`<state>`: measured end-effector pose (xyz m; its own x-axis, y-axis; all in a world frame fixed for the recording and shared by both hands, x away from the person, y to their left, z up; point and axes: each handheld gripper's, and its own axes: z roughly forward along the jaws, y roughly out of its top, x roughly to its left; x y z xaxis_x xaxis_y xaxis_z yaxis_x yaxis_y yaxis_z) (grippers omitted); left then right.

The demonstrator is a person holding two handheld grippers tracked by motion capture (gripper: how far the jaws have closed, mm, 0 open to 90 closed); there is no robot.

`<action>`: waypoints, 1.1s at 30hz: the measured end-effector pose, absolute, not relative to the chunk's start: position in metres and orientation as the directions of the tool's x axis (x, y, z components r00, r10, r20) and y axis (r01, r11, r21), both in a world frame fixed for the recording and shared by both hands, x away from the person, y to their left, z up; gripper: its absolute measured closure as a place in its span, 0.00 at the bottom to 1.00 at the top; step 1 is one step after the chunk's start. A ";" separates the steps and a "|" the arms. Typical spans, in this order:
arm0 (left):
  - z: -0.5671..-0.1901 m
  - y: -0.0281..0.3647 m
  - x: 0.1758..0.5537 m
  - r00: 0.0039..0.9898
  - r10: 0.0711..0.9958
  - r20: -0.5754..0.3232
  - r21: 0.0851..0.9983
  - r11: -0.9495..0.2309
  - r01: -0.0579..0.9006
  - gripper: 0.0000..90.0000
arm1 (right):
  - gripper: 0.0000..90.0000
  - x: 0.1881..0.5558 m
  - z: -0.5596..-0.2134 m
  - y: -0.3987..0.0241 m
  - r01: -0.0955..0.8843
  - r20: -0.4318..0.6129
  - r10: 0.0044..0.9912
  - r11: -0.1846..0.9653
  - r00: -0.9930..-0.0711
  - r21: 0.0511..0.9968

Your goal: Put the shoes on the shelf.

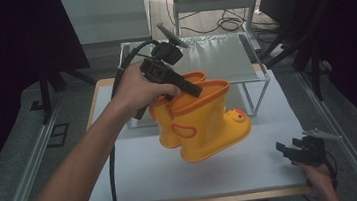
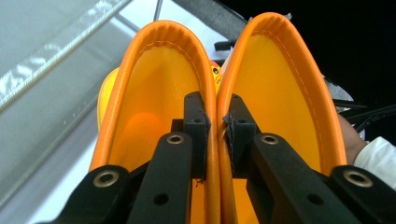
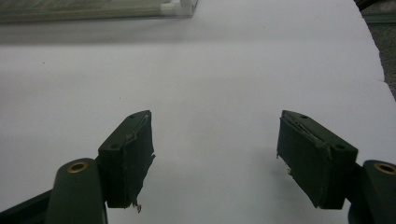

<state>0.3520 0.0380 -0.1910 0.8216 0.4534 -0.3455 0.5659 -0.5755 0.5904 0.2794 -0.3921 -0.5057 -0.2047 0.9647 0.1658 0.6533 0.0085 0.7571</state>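
Boots (image 1: 204,120), two of them, yellow rubber with orange rims, an orange side loop and a duck face on the nearer toe, hang at the centre of the high view above the white table (image 1: 274,166), with bare surface all round them below and a low metal-framed shelf (image 1: 222,55) just behind at upper centre. The left gripper (image 1: 190,86) has its jaws clamped on the two touching inner rims, one jaw inside each shaft, pressing the pair together. At lower right, near the table's front corner, the right gripper (image 1: 286,149) rests with jaws wide apart and nothing between them.
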 end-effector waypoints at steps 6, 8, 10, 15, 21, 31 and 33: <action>-0.178 0.030 0.365 0.810 0.452 -0.375 0.607 -0.540 0.583 0.91 | 0.30 0.280 -0.506 -0.393 0.654 0.168 0.965 0.007 -0.204 0.756; -0.174 0.027 0.370 0.801 0.460 -0.383 0.605 -0.530 0.594 0.91 | 0.30 0.280 -0.506 -0.393 0.656 0.167 0.965 0.006 -0.202 0.755; -0.168 0.023 0.374 0.797 0.468 -0.382 0.606 -0.524 0.598 0.91 | 0.30 0.280 -0.507 -0.394 0.655 0.169 0.965 0.003 -0.200 0.756; -0.152 0.016 0.383 0.787 0.486 -0.379 0.622 -0.496 0.606 0.91 | 0.30 0.280 -0.508 -0.395 0.660 0.168 0.965 0.007 -0.202 0.751; -0.137 0.015 0.400 0.758 0.530 -0.379 0.630 -0.452 0.632 0.91 | 0.30 0.280 -0.507 -0.397 0.657 0.171 0.966 -0.001 -0.194 0.754; -0.126 0.016 0.436 0.624 0.693 -0.360 0.641 -0.303 0.705 0.91 | 0.30 0.280 -0.507 -0.399 0.658 0.181 0.965 -0.013 -0.188 0.752; -0.127 0.016 0.445 0.602 0.718 -0.350 0.639 -0.287 0.714 0.91 | 0.30 0.280 -0.507 -0.399 0.657 0.183 0.965 -0.017 -0.185 0.753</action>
<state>0.4450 0.0158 -0.1272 0.6016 0.7179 -0.3502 0.7140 -0.2869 0.6386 0.2795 -0.3995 -0.5073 -0.1854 0.9654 0.1834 0.6575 -0.0168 0.7533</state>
